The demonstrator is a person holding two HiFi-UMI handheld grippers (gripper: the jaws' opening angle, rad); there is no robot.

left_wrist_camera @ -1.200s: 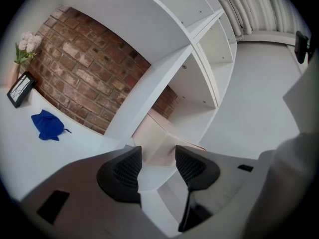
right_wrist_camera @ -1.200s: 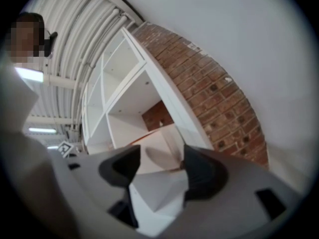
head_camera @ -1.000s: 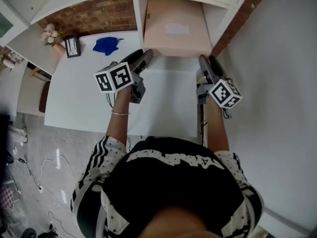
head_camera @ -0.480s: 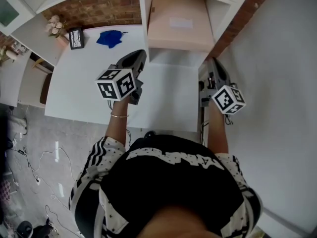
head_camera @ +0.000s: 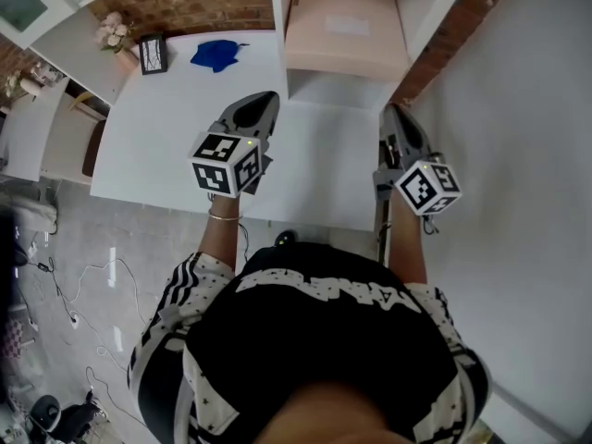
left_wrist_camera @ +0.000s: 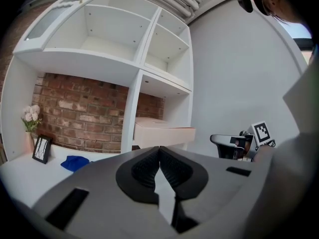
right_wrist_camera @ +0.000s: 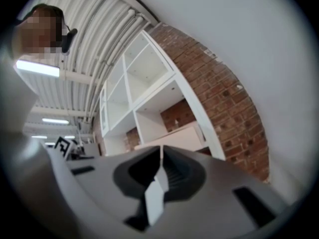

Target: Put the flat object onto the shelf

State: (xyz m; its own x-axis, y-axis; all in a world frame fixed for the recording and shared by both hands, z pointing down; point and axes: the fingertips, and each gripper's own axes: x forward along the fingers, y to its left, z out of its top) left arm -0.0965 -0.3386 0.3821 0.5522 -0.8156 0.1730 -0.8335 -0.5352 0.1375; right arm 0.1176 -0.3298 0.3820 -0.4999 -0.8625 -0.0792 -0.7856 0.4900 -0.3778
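Note:
The flat pale pink box [head_camera: 347, 24] lies in the lowest compartment of the white shelf unit [head_camera: 282, 26], its front end jutting out over the white table [head_camera: 157, 118]. No gripper touches it. My left gripper [head_camera: 266, 103] hangs above the table, short of the box's left front corner, shut and empty. My right gripper [head_camera: 392, 113] is off the box's right front corner, also shut with nothing between the pads. In the left gripper view the box [left_wrist_camera: 164, 132] sits beyond the closed jaws. The right gripper view shows the box [right_wrist_camera: 172, 139] past its closed jaws.
A blue cloth [head_camera: 216, 55], a small black picture frame [head_camera: 154, 54] and a bunch of flowers [head_camera: 115, 33] sit at the table's back left by the brick wall [head_camera: 185, 3]. A white wall [head_camera: 518, 109] rises to the right. Cables [head_camera: 83, 285] lie on the floor.
Both grippers have drawn back from the box's front corners toward the person, and their jaws have closed. The box stays in the shelf.

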